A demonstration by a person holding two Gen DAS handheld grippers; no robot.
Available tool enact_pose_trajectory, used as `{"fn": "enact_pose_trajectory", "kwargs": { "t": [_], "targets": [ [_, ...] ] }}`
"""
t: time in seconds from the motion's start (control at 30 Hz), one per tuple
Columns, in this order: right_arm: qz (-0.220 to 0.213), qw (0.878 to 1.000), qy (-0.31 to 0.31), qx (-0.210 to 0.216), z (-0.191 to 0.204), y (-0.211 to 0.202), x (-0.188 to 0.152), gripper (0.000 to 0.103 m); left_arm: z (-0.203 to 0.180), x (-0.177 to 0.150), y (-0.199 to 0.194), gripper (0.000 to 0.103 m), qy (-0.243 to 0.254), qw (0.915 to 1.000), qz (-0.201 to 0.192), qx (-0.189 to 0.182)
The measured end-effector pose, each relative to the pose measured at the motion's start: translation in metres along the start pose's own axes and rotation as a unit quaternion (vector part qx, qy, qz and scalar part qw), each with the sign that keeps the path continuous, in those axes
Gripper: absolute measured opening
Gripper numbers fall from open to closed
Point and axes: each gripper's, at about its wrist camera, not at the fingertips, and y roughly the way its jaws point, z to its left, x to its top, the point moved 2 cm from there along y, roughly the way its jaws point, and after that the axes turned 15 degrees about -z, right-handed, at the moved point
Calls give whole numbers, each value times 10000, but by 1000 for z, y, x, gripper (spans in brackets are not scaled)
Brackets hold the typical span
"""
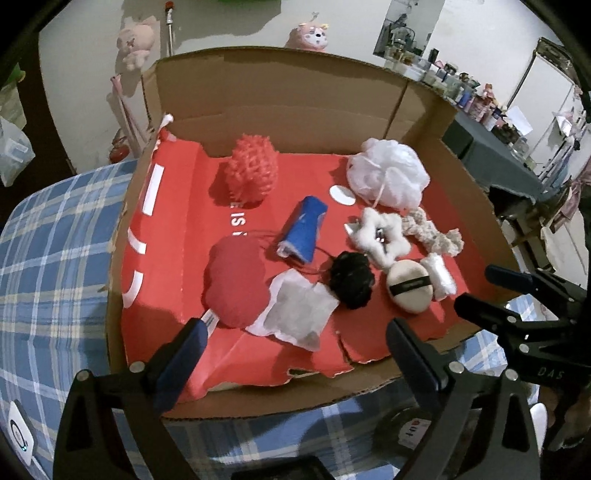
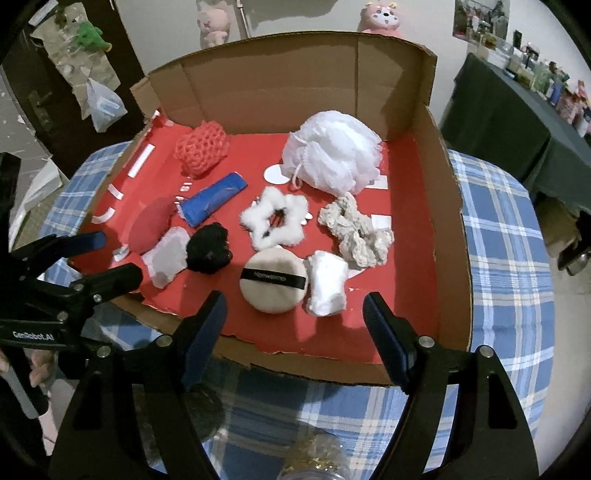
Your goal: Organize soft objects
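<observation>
A cardboard box with a red floor holds several soft objects: a red mesh ball, a white bath pouf, a blue roll, a red cushion, a white sachet, a black scrunchie, a white fluffy star, a cream scrunchie, a beige powder puff and a white wad. My left gripper is open and empty at the box's front edge. My right gripper is open and empty, just short of the powder puff and the white wad.
The box lies on a table with a blue plaid cloth. Pink plush toys sit behind the box. A dark green table with small items stands at the right. A plastic bag hangs at the left.
</observation>
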Motion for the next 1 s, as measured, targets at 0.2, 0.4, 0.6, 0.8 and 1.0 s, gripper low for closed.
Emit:
{"fn": "enact_pose_trajectory", "kwargs": {
  "t": [0.2, 0.4, 0.6, 0.8, 1.0],
  "targets": [
    [15, 9999, 15, -152, -3, 5, -4, 75, -1, -5, 3, 99, 49, 9999, 8, 89],
    [74, 9996, 0, -265, -7, 12, -8, 75, -1, -9, 10, 99, 108, 9997, 85, 196],
    [62, 9997, 12, -235, -8, 12, -9, 75, 0, -8, 10, 99, 107, 9997, 62, 224],
    [48, 9997, 15, -227, -8, 12, -11, 75, -1, -8, 11, 99, 136, 9996, 57, 254],
    [23, 9997, 4, -233, -6, 11, -12, 75, -1, -8, 12, 99, 126, 9995, 37, 282]
  ]
}}
